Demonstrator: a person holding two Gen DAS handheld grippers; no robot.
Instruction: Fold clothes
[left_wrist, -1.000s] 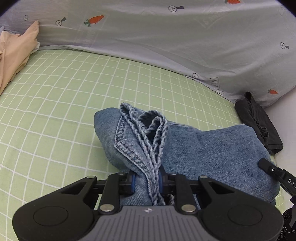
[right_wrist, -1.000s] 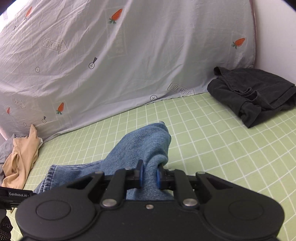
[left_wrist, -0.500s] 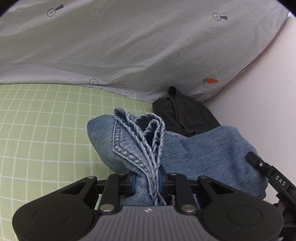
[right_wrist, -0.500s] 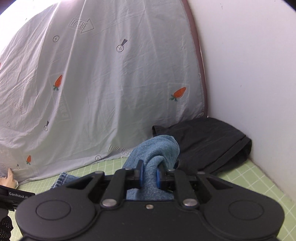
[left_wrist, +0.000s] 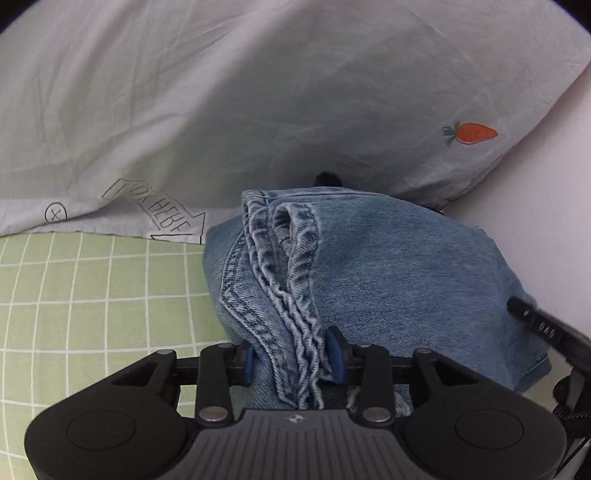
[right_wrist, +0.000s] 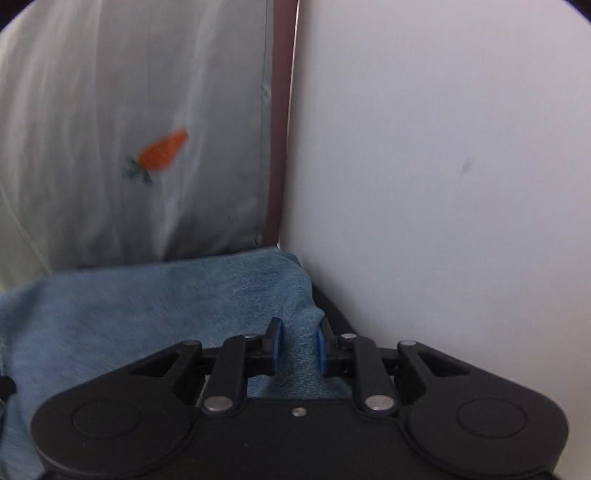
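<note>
The folded blue jeans (left_wrist: 388, 266) lie in the bed's corner against the wall, on top of a dark garment of which only a black edge (left_wrist: 327, 179) shows. My left gripper (left_wrist: 292, 356) is opening. The frayed hem bundle lies loosely between its blue pads (left_wrist: 249, 360), which stand wider than the cloth. In the right wrist view the jeans (right_wrist: 147, 306) fill the lower left. My right gripper (right_wrist: 298, 345) is also opening, with a denim fold still filling the gap from pad to pad. A dark strip (right_wrist: 332, 306) of the garment below shows beside it.
The green checked sheet (left_wrist: 92, 295) stretches to the left. A grey quilt with carrot prints (left_wrist: 258, 92) rises behind the jeans. The white wall (right_wrist: 443, 147) stands close on the right. The right gripper's black body (left_wrist: 543, 325) shows at the jeans' right edge.
Both grippers carried the jeans to the right across the bed into the corner, over the dark garment. The jaws of both now stand wider than before.
</note>
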